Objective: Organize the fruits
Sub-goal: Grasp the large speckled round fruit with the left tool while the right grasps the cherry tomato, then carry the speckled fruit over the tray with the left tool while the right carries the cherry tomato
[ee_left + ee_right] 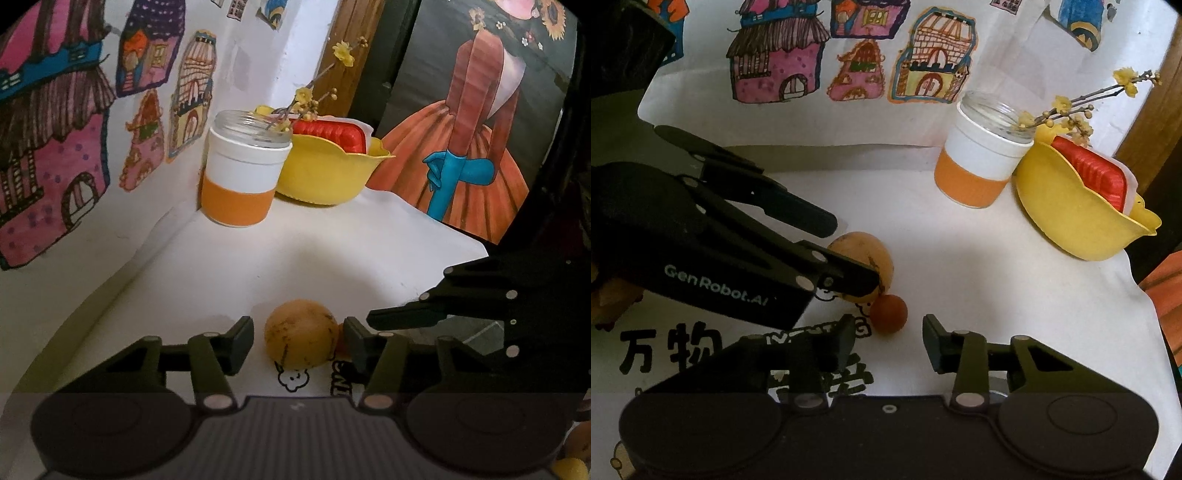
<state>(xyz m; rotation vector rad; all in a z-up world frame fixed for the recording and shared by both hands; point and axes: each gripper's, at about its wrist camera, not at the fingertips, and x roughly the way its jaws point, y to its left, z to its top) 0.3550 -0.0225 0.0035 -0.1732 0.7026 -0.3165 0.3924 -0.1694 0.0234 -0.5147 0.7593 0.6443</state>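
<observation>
A yellow-orange round fruit (301, 334) with dark specks lies on the white paper-covered table. My left gripper (298, 341) is open and straddles it: the right finger sits almost against the fruit and a small gap shows at the left finger. In the right wrist view the same fruit (864, 254) sits between the left gripper's fingers (849, 273). A small red-brown fruit (888, 310) rests beside it, just ahead of my open right gripper (890, 339), with nothing between the pads. A yellow bowl (325, 181) (1078, 225) stands at the back.
A white and orange jar (240, 181) (975, 170) holds a flowering twig beside the bowl, which contains a red ridged object (332, 134). Drawings cover the left wall, and a dark poster (480, 110) stands on the right. More yellow fruit (574, 454) shows at the lower right edge.
</observation>
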